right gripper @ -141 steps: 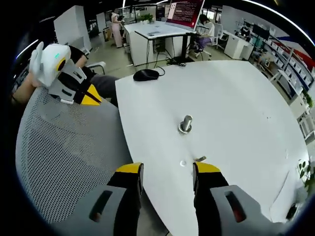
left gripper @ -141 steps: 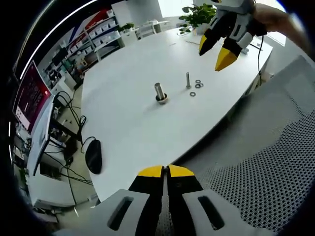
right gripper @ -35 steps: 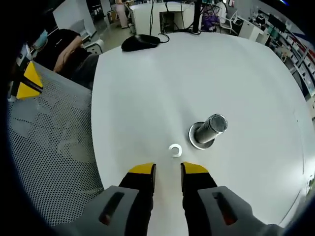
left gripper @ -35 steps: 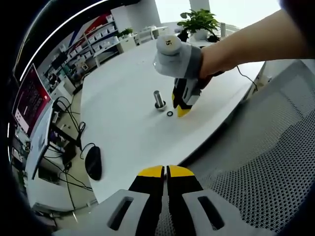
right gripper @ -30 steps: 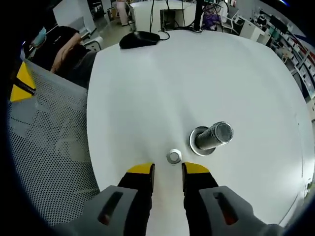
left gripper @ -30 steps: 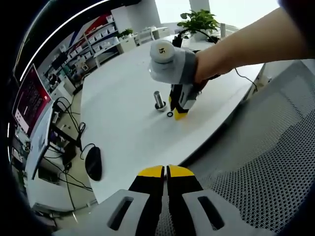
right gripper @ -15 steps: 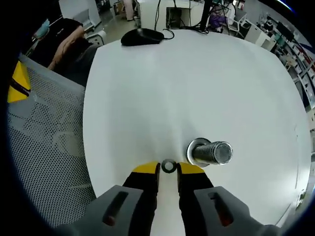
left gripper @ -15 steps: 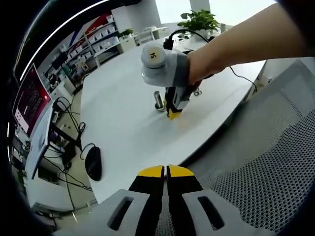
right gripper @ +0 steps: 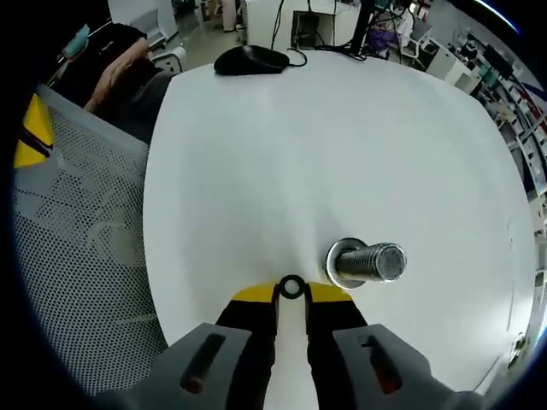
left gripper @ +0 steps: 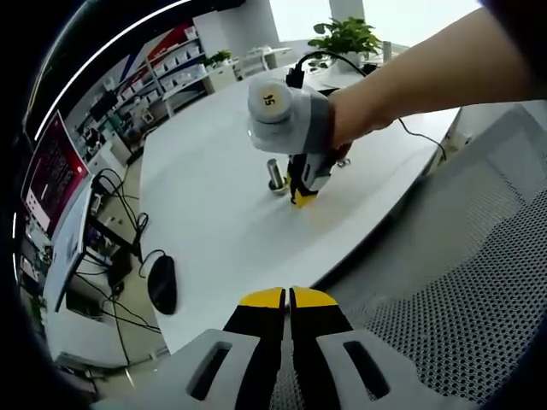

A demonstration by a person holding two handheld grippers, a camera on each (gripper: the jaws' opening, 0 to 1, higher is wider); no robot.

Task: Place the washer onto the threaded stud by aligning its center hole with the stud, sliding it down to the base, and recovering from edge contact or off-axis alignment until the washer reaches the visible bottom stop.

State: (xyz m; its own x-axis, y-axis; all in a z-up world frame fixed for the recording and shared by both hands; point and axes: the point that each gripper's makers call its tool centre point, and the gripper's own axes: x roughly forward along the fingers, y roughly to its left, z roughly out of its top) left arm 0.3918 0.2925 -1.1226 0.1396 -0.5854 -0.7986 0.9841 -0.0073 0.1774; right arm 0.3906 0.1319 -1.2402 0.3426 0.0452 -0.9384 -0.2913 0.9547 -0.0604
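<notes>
Washer [right gripper: 291, 287] sits pinched between right gripper [right gripper: 291, 293] tips, lower centre of right gripper view, on white table [right gripper: 359, 137], just left of threaded stud [right gripper: 367, 261]. Grasp step. Next, by my reckoning: lift, centre hole over stud top, lower. Left gripper [left gripper: 288, 298] closed, empty, at bottom of left gripper view.

Your left gripper [left gripper: 288, 298] shows yellow-tipped black jaws on pale grey housings with dark oblong slots. Your right gripper [right gripper: 291, 293] matches; from the left gripper view its rounded grey body carries a dark printed number and a black cable, your forearm bare.
</notes>
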